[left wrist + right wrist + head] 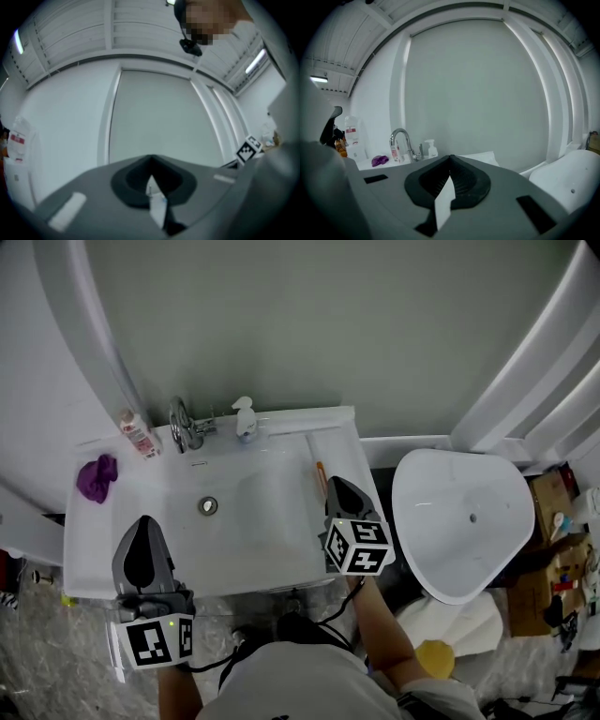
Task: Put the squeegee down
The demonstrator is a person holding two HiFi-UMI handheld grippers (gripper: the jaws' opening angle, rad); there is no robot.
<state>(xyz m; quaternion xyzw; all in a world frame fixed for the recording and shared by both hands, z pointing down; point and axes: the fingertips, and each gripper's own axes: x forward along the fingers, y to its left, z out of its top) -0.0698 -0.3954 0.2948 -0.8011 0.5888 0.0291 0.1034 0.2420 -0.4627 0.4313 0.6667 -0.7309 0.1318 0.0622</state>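
the left gripper (150, 161) has its jaws closed together, nothing between them, pointing at a pale grey wall panel (159, 112); a red-labelled bottle (18, 140) shows at the far left.

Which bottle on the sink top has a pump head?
The white bottle right of the faucet in the head view; the red-labelled bottle sits left of it.

Glossy white sink (272, 514) — shiny metal tap (184, 425)
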